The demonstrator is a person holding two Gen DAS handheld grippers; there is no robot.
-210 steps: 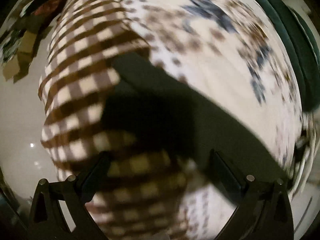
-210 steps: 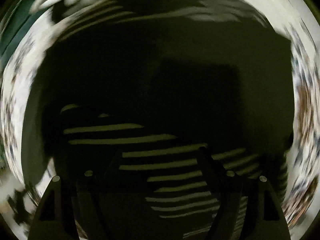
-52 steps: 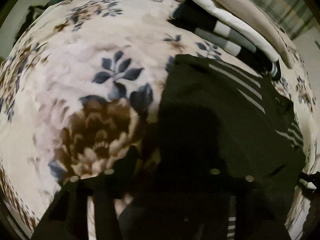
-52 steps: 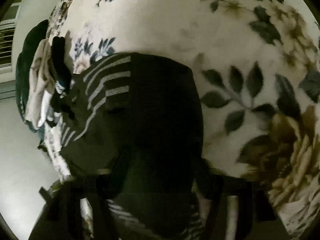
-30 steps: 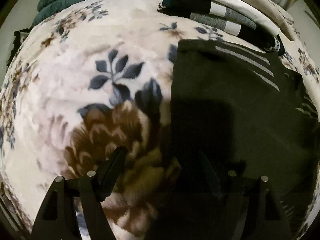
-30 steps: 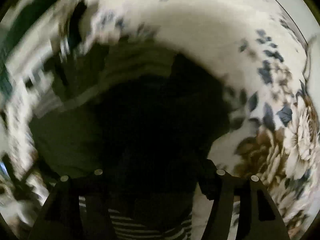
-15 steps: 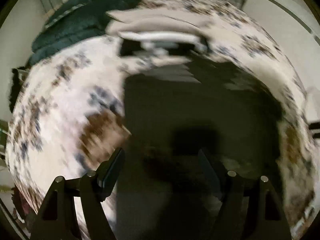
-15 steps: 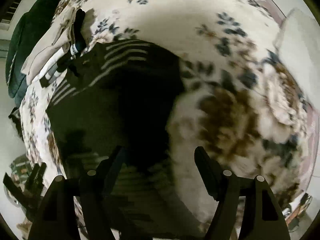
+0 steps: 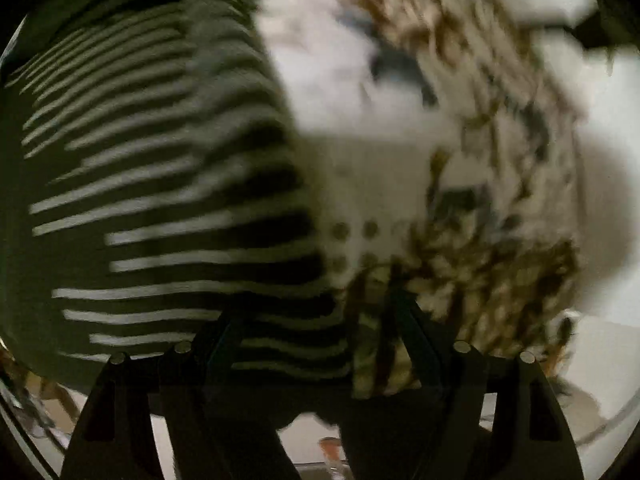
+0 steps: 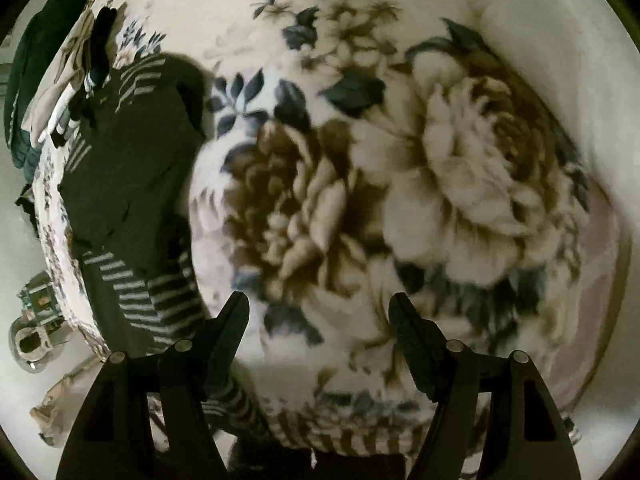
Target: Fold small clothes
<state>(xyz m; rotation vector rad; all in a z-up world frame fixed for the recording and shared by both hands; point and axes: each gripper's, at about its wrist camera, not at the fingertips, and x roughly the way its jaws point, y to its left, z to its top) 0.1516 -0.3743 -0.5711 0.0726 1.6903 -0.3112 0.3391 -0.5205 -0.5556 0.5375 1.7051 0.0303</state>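
- The left gripper (image 9: 316,320) is over the edge of the striped shirt (image 9: 160,184). Its jaws have just been closing a bit, but they're apart and the pads aren't pinching anything. Super blurry view, though.
- The right gripper (image 10: 318,312) has its fingers spread wide over the flowered blanket (image 10: 360,184), nothing between them.
- From that side, the shirt lies flat on the blanket, off to the left.
- Beyond it sits a pile of folded clothes (image 10: 68,92) near the bed's far edge.
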